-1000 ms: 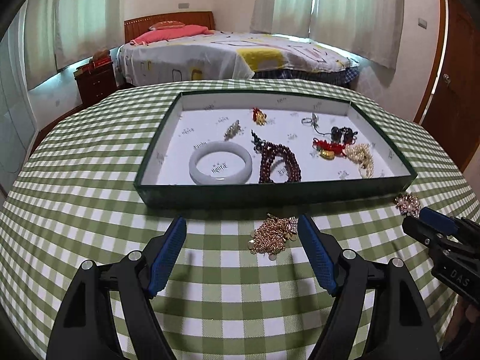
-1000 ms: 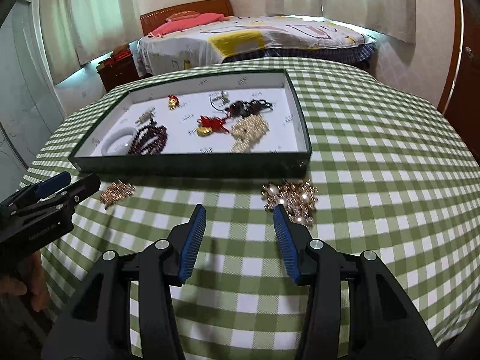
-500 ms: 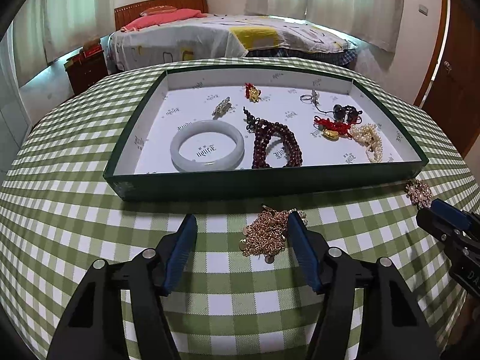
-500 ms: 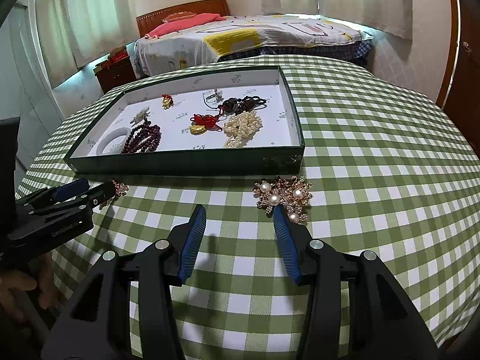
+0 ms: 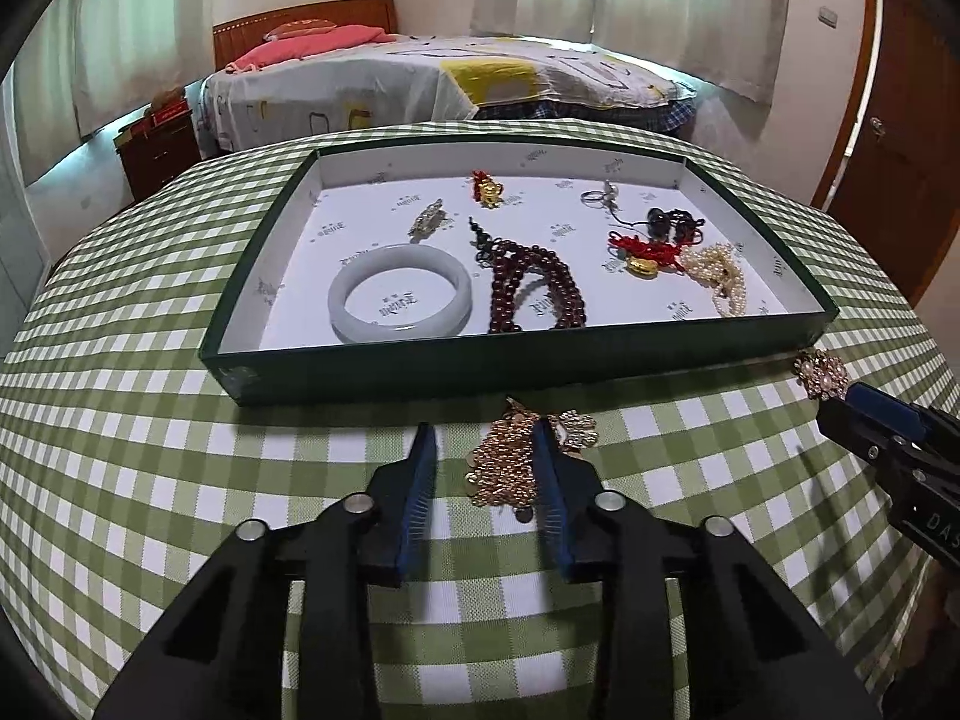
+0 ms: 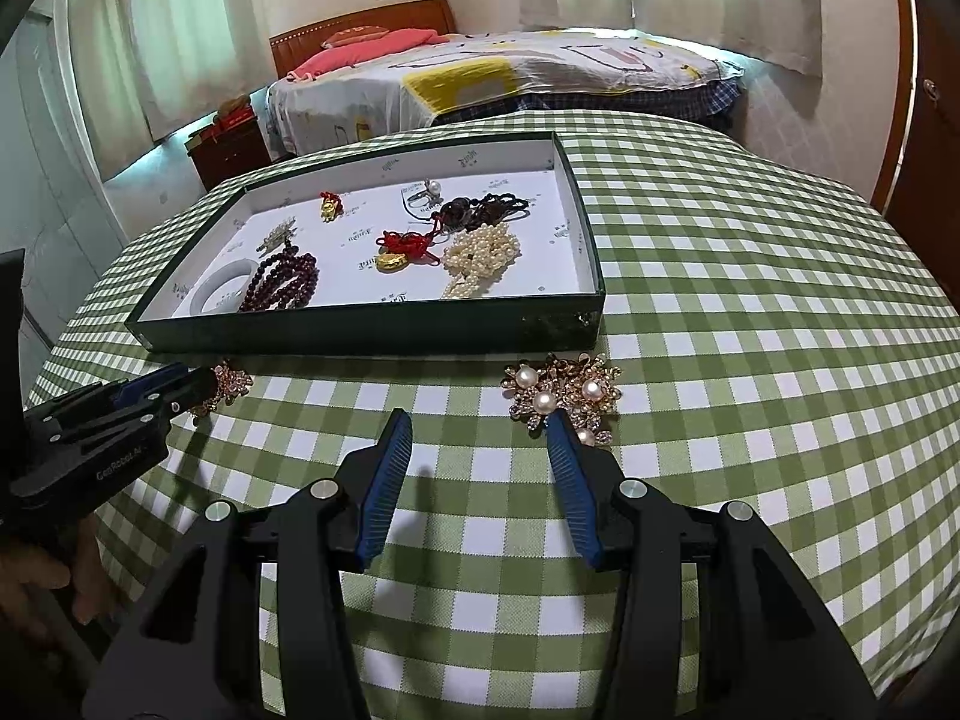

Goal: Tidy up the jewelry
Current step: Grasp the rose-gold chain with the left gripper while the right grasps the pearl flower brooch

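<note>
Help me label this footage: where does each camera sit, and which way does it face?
Left wrist: on the left gripper, angled down at the gold chain between its closing fingers; tray beyond; right gripper at the right edge.
Right wrist: on the right gripper, angled down at the pearl brooch by its right finger; a hand at lower left.
Shared: tray, tablecloth, bed, each other's gripper.

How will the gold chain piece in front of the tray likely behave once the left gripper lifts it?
The gold chain piece lies heaped in loose links, so it will probably hang limp and trail. The left gripper is closing with the heap between its jaws, one pad against its edge, so strands may slip free. It looks fine-linked, likely light.
</note>
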